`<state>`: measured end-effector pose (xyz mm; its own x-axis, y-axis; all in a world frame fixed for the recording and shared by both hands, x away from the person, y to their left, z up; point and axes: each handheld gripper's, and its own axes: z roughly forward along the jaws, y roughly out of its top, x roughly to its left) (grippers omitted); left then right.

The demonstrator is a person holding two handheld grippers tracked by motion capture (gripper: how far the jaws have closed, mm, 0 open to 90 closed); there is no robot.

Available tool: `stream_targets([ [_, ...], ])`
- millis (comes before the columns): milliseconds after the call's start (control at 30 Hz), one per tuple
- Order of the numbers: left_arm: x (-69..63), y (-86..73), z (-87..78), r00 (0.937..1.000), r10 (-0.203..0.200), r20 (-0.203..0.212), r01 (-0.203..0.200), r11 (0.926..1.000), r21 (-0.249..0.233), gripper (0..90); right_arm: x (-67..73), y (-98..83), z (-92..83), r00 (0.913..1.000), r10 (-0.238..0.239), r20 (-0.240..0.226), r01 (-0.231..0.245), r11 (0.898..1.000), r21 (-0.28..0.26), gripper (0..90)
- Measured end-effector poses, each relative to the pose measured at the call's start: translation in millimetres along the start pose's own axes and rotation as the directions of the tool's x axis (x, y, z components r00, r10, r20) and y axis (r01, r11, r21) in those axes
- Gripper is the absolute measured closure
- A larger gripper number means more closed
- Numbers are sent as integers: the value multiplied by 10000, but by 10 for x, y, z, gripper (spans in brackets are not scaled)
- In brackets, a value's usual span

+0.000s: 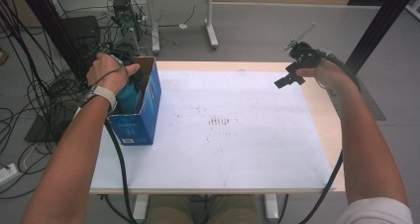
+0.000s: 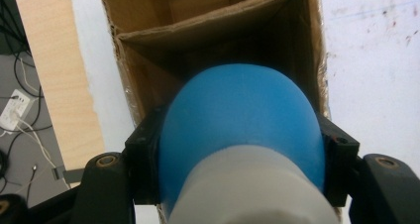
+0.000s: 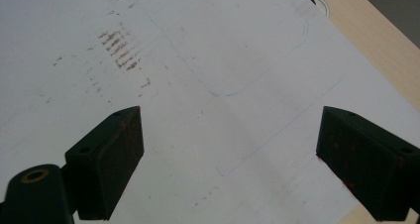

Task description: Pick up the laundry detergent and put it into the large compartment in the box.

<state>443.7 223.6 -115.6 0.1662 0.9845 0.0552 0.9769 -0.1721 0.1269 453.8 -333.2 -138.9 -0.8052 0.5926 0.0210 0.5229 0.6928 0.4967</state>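
Each hand carries a black two-jaw gripper. The right gripper (image 3: 228,159) has blocky matte jaws with rust-brown smears on the pads and a brass-coloured screw bushing at the jaw base. The left gripper (image 2: 240,149) has matching bushings. A black cable trails from each unit. The person wears a pale wristband (image 1: 105,94) and a white short sleeve (image 1: 376,211).

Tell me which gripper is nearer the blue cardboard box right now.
Left. The left gripper is at the box, lowering a blue bottle clamped in its jaws into it. The right gripper hovers open at the table's far right edge.
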Motion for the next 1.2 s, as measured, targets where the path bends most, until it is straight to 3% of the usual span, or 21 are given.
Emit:
stream_targets([
  [1200, 10, -13, 238, 9999, 78, 98, -79, 9999, 124, 372, -26, -53, 53, 9999, 110, -64, -110, 9999, 37, 111],
])
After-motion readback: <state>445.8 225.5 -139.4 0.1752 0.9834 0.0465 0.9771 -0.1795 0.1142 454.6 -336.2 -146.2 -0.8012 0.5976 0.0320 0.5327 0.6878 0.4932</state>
